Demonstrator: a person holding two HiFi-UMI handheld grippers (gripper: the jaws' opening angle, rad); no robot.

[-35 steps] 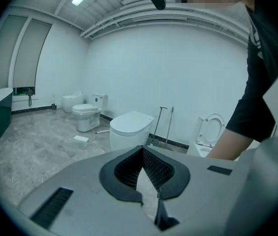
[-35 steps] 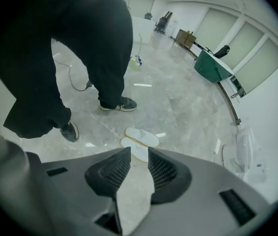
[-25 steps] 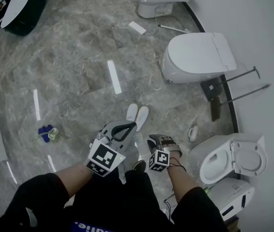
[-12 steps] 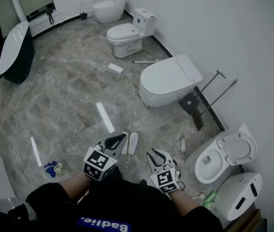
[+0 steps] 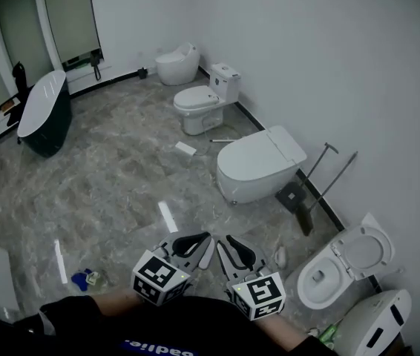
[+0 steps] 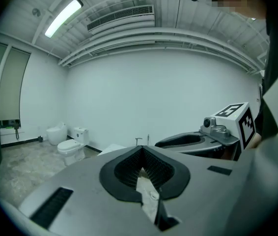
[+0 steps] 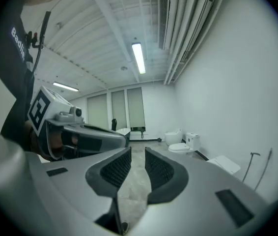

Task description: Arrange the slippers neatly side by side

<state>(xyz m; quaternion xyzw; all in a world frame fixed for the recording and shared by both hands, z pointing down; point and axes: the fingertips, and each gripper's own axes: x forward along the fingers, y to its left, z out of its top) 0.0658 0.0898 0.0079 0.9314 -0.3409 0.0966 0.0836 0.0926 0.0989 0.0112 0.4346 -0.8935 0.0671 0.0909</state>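
Note:
Both grippers are raised in front of me and point almost level across the bathroom. In the head view my left gripper (image 5: 195,242) is shut with nothing in it; in its own view the left gripper (image 6: 140,152) has its dark pads meeting at the tips. My right gripper (image 5: 225,245) is open and empty, and the right gripper view shows the right gripper (image 7: 138,157) with bare floor in the gap between its pads. The white slippers lie on the marble floor under the grippers and are mostly hidden. Only a pale sliver of a slipper (image 5: 208,254) shows between them.
Along the right wall stand a closed white toilet (image 5: 258,165), an open toilet (image 5: 343,265) and two more toilets (image 5: 202,102) farther back. Also here: a dark bathtub (image 5: 43,113) at far left, metal bars (image 5: 321,176) by the wall, a small blue object (image 5: 84,279) on the floor.
Both grippers have risen from near the floor and slippers to chest height and now point level. My view has tilted up to show the room. The slippers have slid under the grippers.

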